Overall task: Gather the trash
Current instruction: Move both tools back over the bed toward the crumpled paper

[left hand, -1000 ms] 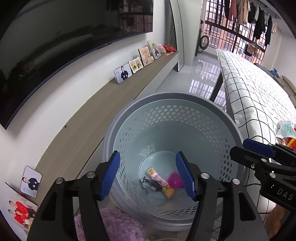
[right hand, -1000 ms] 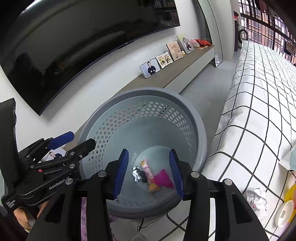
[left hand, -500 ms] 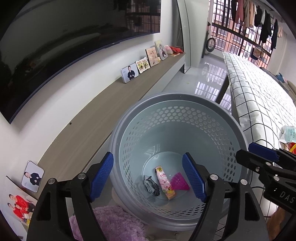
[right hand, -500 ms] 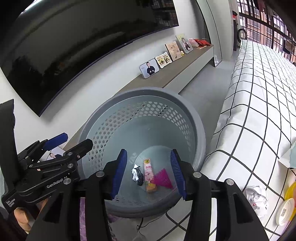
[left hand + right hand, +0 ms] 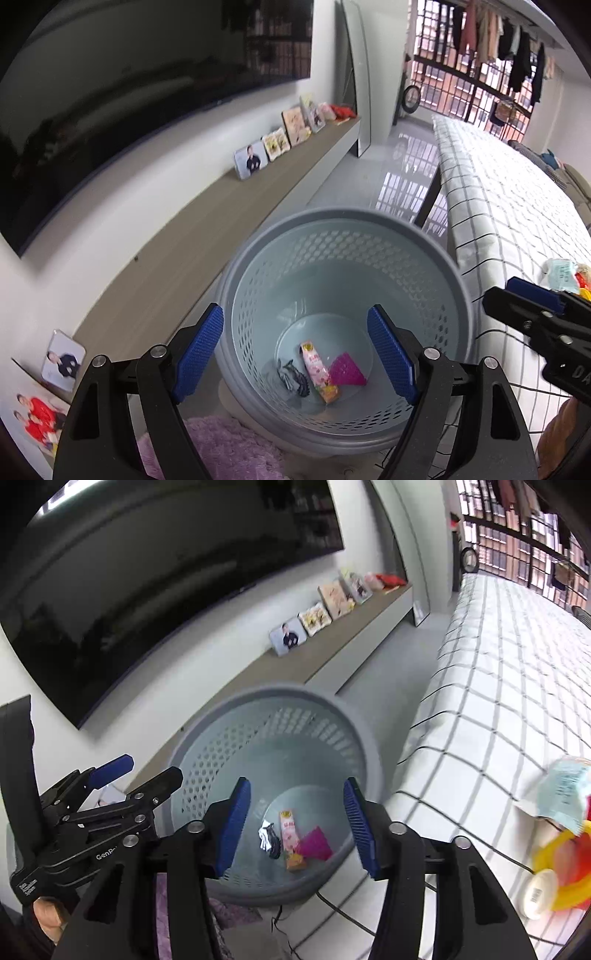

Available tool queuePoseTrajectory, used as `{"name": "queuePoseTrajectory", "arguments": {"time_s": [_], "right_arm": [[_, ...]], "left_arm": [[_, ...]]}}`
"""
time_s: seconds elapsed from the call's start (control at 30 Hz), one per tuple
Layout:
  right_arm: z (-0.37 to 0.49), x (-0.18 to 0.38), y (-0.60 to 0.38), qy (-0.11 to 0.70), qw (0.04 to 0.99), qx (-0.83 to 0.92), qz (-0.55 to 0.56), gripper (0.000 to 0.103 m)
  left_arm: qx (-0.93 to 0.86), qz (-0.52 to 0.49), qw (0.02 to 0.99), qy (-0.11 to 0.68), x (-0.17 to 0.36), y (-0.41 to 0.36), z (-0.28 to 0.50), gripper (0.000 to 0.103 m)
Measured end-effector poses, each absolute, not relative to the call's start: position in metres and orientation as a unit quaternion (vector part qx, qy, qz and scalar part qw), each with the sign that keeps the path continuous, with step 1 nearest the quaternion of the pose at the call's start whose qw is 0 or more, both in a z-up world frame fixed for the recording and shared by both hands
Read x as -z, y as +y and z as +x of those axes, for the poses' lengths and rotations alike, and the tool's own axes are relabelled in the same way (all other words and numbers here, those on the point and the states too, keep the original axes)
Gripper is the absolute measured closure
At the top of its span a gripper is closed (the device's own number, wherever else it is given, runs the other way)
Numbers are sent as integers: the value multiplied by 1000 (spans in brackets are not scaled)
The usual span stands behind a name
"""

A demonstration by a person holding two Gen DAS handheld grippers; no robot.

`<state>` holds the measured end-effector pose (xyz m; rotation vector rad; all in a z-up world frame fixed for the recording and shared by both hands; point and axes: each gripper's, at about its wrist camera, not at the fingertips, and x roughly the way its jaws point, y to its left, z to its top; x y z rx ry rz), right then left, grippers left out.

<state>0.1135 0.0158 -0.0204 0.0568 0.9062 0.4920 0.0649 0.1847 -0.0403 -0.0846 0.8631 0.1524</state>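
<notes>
Bedroom w/ a big dark wall-mounted TV (image 5: 129, 103) over a long wooden shelf (image 5: 207, 236) of photo frames; between that shelf and the bed w/ white black-checked sheet (image 5: 498, 709) stands the round grey perforated plastic basket (image 5: 343, 229), which serves as landmark here. Both grippers hover above the basket, pointing down into it. Left gripper (image 5: 295, 350): jaws have just been opening, now spread wide, nothing between them. Right gripper (image 5: 295, 819): jaws also just been opening, released, empty; through both gaps only the basket floor shows. Already at the basket bottom: a pink-and-yellow snack wrapper (image 5: 319, 373), a magenta crumpled packet (image 5: 347, 373) just beside it, and a black-and-white crumpled scrap (image 5: 293, 378) on the wrapper's other side. So approx. three bits are binned. Left to do, as I judge it: on the bed, to the right of the basket, lie a pale blue-green printed packet (image 5: 565, 794), a yellow-and-red plastic item (image 5: 569, 871) (blurred, can't tell what exactly) and a white round lid-like piece w/ a barcode (image 5: 537, 893). Task looks roughly mid-way; next move prob. calls for swinging over to the bed for another pick-up.
</notes>
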Motion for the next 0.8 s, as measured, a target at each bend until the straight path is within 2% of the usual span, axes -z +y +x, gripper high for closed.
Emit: {"name": "queuePoseTrajectory", "arguments": {"time_s": [0.3, 0.8], "right_arm": [[71, 6, -37, 412, 885, -204, 70, 50], [9, 20, -165, 406, 900, -103, 121, 50]], "left_arm": [[-37, -33, 916, 397, 14, 149, 53, 22], [42, 8, 915, 401, 14, 35, 50, 20]]}}
